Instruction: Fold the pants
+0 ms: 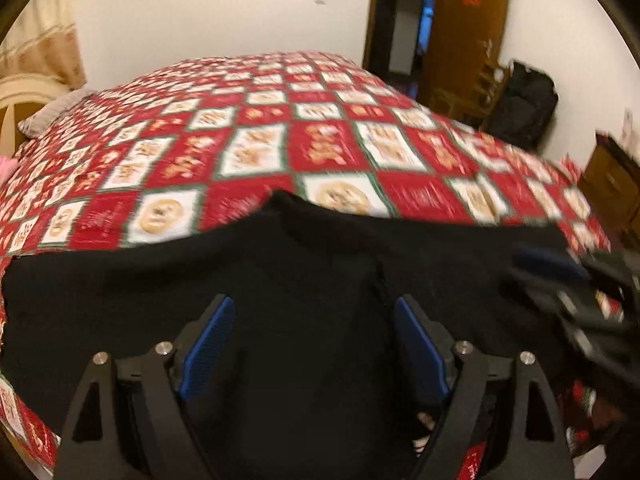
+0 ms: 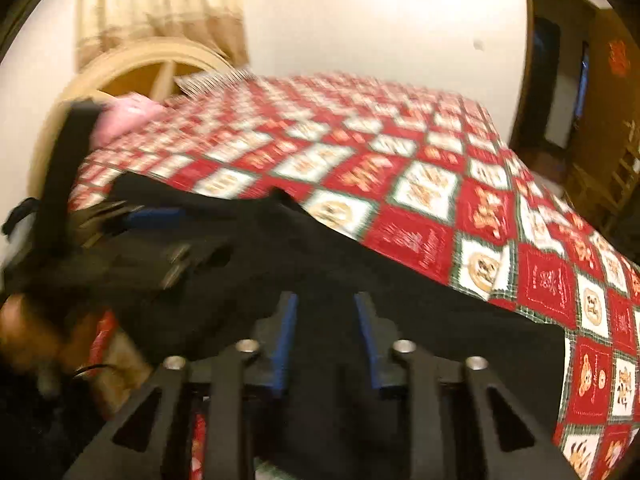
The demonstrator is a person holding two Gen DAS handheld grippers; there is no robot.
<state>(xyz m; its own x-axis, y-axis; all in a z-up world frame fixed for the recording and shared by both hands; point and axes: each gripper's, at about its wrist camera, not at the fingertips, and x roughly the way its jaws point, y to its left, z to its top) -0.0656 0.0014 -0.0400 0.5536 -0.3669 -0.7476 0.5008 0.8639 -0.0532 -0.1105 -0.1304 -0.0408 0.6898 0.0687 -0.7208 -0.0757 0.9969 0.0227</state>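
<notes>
The black pants (image 1: 280,272) lie spread across the near edge of the bed, and they also show in the right wrist view (image 2: 360,280). My left gripper (image 1: 314,312) is open, its blue-padded fingers (image 1: 218,328) apart over the black cloth. My right gripper (image 2: 326,312) is open too, with a narrower gap, just above the pants. The right gripper shows at the right edge of the left wrist view (image 1: 560,276). The left gripper shows at the left of the right wrist view (image 2: 160,220). Both views are blurred by motion.
A red and white checked quilt (image 1: 320,140) covers the bed. A headboard (image 2: 132,68) and pink pillow (image 2: 128,116) are at the far left. An open doorway (image 1: 400,28), a black bag (image 1: 524,100) and a wooden cabinet (image 1: 612,184) stand to the right.
</notes>
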